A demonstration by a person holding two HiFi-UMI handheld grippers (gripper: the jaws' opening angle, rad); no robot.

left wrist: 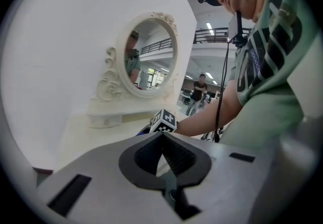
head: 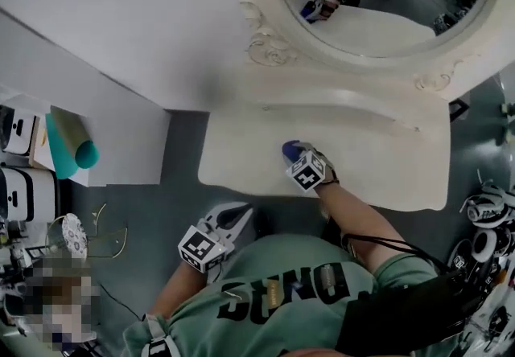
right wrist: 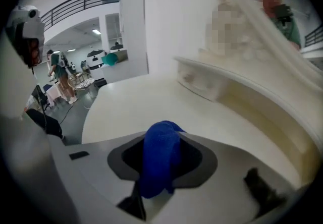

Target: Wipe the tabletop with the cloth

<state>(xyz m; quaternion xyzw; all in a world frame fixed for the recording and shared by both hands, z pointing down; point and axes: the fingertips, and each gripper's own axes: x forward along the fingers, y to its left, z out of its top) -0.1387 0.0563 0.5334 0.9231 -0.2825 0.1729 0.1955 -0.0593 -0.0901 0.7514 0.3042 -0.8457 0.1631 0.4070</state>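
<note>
Right tongs [right wrist: 162,143] are clamped on the blue cloth [head: 290,151], bunched between them over the table [head: 386,166]. Probably soft and light; grip a thick fold. Left tongs [left wrist: 163,153] are closed, empty.

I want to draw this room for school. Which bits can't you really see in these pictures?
- The blue cloth: in the head view, the right hand-held gripper mostly hides it.
- Whether the cloth touches the tabletop: in the right gripper view, the gripper's own body covers the underside.
- The mirror: the head view's top edge cuts it off.
</note>
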